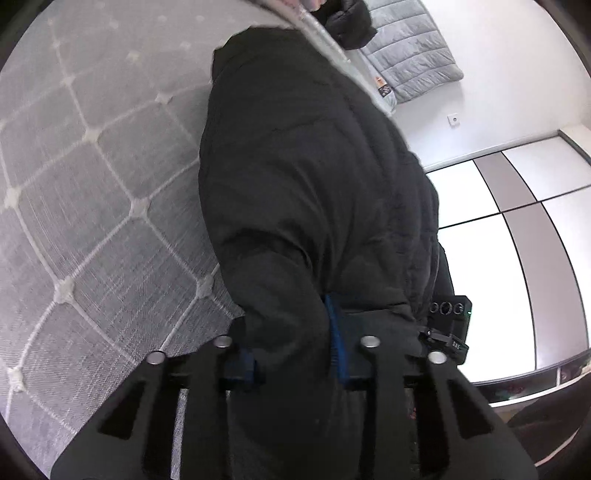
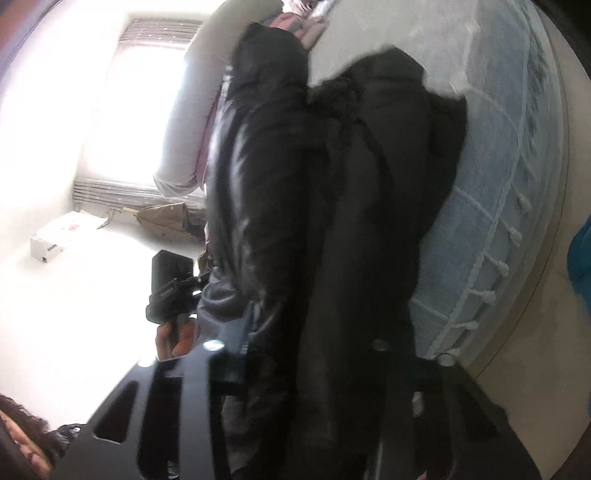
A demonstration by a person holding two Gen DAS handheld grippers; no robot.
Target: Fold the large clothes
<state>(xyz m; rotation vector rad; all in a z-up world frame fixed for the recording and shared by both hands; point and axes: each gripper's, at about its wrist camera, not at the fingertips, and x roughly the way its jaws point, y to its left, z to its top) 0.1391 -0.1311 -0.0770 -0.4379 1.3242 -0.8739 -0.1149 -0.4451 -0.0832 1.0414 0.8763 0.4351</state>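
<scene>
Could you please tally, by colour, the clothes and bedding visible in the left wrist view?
Black: 2, the coat held in the left gripper and a jacket farther up the bed.
Grey: 2, the bedspread and a quilted duvet.
Total: 4

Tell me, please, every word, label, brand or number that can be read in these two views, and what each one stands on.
"DIS"-like white letters on the other gripper's black body: too small to read surely.
Orange and dark tag on the grey quilted bedding: print too blurred to read.
Red marks on the white box on the floor: too blurred to read.
Black coat: no text visible.
</scene>
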